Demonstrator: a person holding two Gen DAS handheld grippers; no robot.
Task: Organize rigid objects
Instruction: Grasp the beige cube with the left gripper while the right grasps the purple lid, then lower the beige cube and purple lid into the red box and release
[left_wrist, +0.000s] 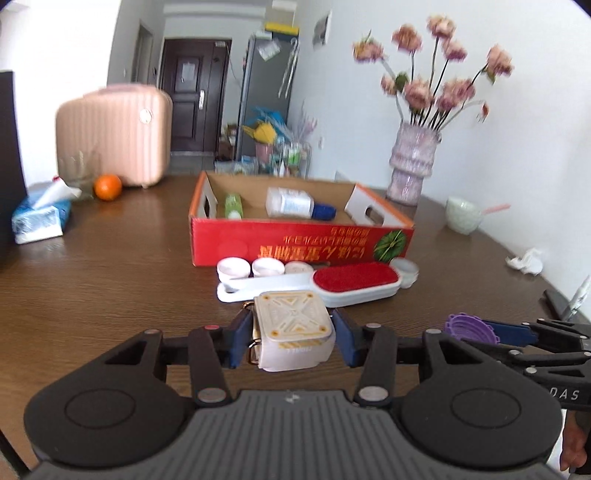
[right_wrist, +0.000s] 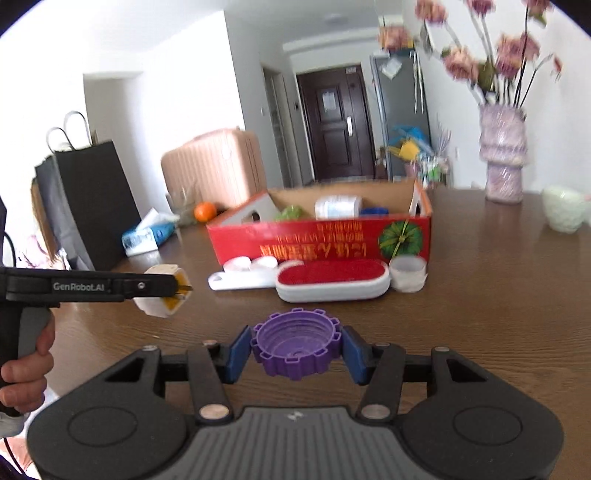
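Observation:
My left gripper (left_wrist: 291, 338) is shut on a white and cream plug adapter (left_wrist: 293, 332) with metal prongs, held above the table; it also shows in the right wrist view (right_wrist: 162, 291). My right gripper (right_wrist: 295, 350) is shut on a purple ribbed cup (right_wrist: 295, 347), also seen in the left wrist view (left_wrist: 469, 326). Ahead stands a red cardboard box (left_wrist: 295, 240) holding a white bottle with a blue cap (left_wrist: 295, 203) and a green bottle (left_wrist: 233, 205). A white lint brush with a red pad (left_wrist: 332, 286) lies in front of the box.
Small white cups (left_wrist: 264, 267) sit against the box front, another (left_wrist: 406, 271) at the brush's right end. On the wooden table (left_wrist: 110, 277) are a tissue pack (left_wrist: 40, 218), an orange (left_wrist: 107, 187), a pink case (left_wrist: 114, 133), a flower vase (left_wrist: 412, 162), a green bowl (left_wrist: 463, 214) and crumpled paper (left_wrist: 526, 260).

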